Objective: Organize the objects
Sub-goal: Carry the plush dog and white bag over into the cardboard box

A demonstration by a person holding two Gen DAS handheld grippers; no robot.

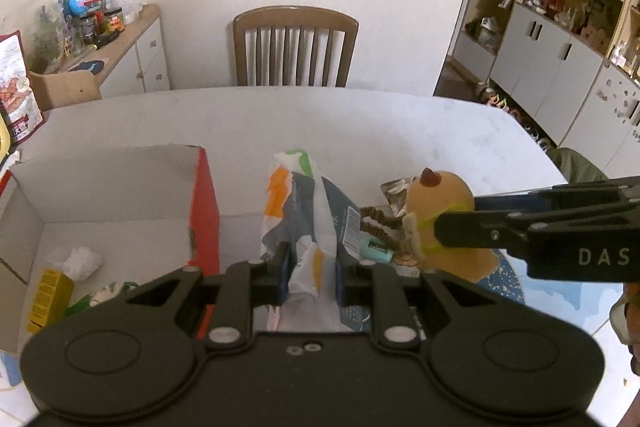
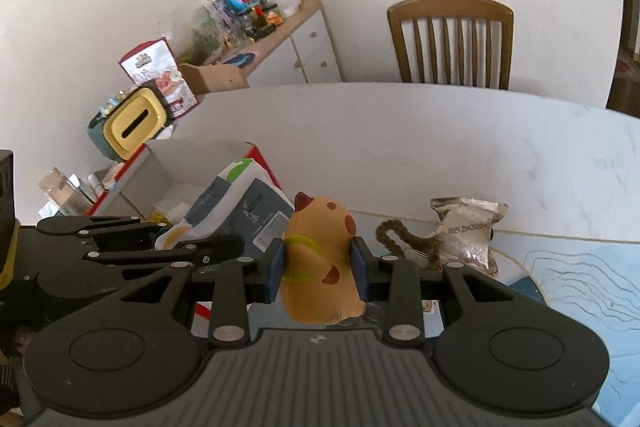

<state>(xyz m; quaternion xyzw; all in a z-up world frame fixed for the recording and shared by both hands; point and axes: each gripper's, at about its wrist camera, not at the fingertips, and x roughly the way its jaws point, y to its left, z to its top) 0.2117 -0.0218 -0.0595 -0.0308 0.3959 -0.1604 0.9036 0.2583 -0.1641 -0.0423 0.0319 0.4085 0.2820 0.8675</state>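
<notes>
My left gripper [image 1: 310, 277] is shut on a soft tissue pack [image 1: 304, 215] printed in grey, white, orange and green, held just right of an open cardboard box [image 1: 120, 183] with red sides. My right gripper [image 2: 318, 269] is shut on a tan toy animal [image 2: 322, 259] with brown spots and a yellow-green strap, seen at right in the left wrist view as the toy [image 1: 440, 199]. Beside the toy lie a brown twisted cord [image 2: 404, 235], a silver snack packet [image 2: 466, 231] and a small mint-green item [image 1: 376, 251].
Inside the box lie a yellow carton [image 1: 48, 295], crumpled white paper [image 1: 82, 263] and a green-white item [image 1: 108, 293]. A wooden chair [image 1: 294, 47] stands at the far edge of the white table [image 1: 360, 123]. A yellow tissue holder [image 2: 134, 123] stands beyond the box, and a blue mat [image 2: 580, 279] lies at right.
</notes>
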